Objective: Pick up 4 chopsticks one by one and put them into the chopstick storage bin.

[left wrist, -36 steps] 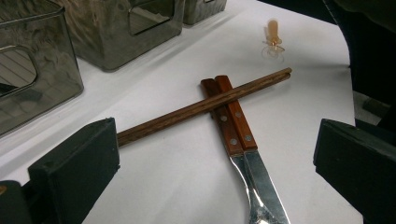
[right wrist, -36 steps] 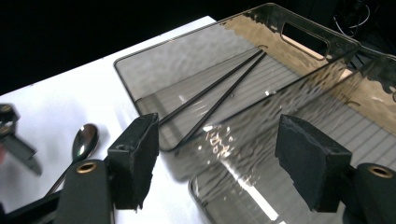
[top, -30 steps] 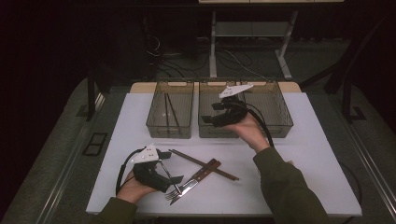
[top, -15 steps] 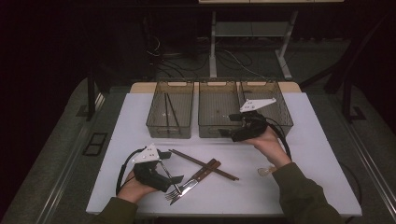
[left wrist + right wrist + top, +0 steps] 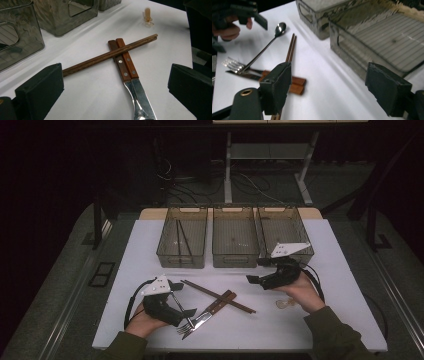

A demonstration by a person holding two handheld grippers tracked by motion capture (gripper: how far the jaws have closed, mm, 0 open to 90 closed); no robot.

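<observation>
Chopsticks (image 5: 218, 296) lie crossed over two wooden-handled utensils (image 5: 216, 305) on the white surface (image 5: 330, 255), well nearer you than the three bins. Just left of them, your left gripper (image 5: 176, 303) rests released, jaws wide, a spoon (image 5: 279, 29) beside it. Right of the chopsticks, your right gripper (image 5: 256, 279) hangs released, holding nothing. Beyond them stands the middle bin (image 5: 235, 258).

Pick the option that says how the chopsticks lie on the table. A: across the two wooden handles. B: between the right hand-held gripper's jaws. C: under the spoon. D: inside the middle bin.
A: the chopsticks lie crosswise over the two wooden handles on the white table, outside the bins.
</observation>
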